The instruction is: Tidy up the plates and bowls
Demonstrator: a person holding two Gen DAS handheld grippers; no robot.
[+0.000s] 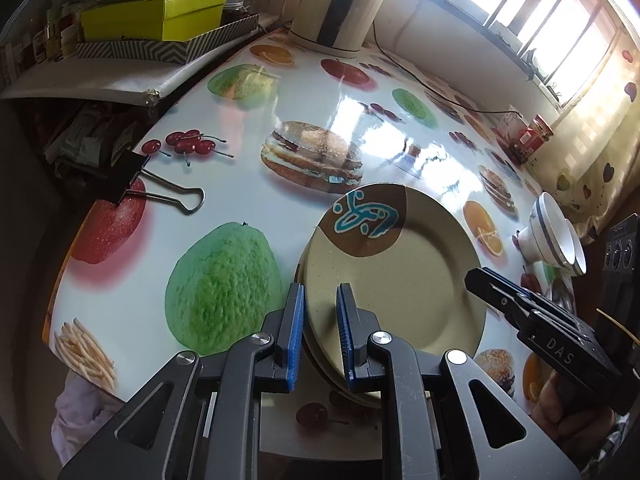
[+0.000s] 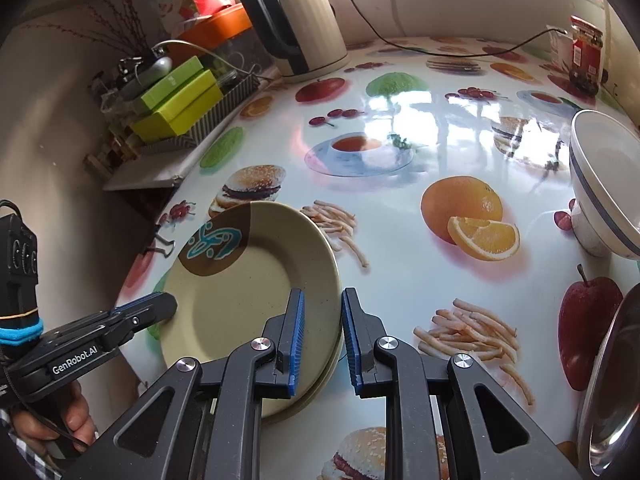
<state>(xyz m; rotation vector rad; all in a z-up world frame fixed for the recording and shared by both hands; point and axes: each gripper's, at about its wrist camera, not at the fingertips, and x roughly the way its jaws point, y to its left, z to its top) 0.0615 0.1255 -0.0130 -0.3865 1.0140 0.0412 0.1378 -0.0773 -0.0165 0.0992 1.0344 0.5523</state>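
Though both show plates (image 1: 400,280), only right shows steel bowl (image 2: 612,392).

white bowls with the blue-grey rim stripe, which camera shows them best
The right wrist view. There the white bowls with the blue-grey rim stripe loom large at the right edge, tipped on their side, inside and foot visible, though partly cut off. The left wrist view shows them whole but small and far off; there two nested rims can be told apart.

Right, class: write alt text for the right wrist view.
Both grippers clamp opposite rims of stacked beige plates on a fruit-print tablecloth: the right gripper on the near rim, the left gripper opposite. White bowls lie tipped at right; a kettle stands behind.
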